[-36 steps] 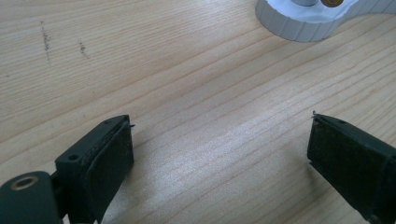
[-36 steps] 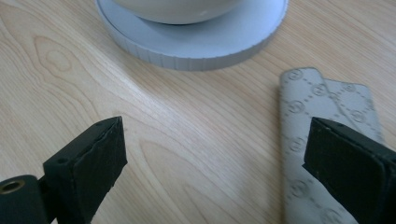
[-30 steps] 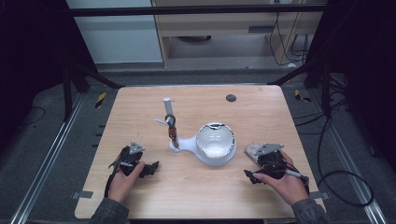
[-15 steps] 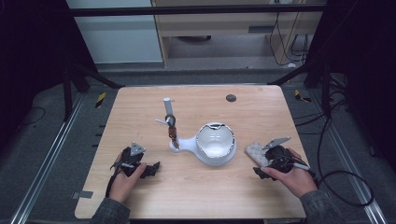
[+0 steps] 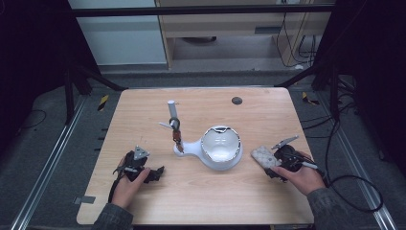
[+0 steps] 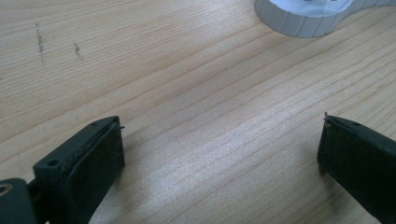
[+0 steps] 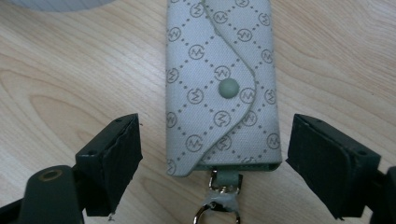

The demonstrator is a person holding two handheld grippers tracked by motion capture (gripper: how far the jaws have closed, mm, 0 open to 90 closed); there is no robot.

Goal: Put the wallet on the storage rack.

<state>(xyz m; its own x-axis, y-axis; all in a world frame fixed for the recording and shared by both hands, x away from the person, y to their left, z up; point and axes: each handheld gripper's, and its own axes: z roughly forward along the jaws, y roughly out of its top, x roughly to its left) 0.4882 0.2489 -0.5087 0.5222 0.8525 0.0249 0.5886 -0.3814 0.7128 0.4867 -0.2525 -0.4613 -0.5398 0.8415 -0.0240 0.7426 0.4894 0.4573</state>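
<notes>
Key pouch (image 7: 223,88) lies flat on the table just right of the white bowl-shaped stand (image 5: 220,148), its long axis running straight out between the right gripper's (image 7: 214,158) jaws, which have been closing without touching it yet.

One key pouch (image 7: 222,88), one white bowl-shaped stand (image 5: 219,147), one dark disc (image 5: 236,100), two grippers

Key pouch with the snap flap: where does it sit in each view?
High view: key pouch lies on the table right of the white stand, just ahead of the right claw.
Right gripper view: centre, between open jaws, untouched.
Left gripper view: not in frame.
Shared landmark: the white stand's ribbed edge.
</notes>
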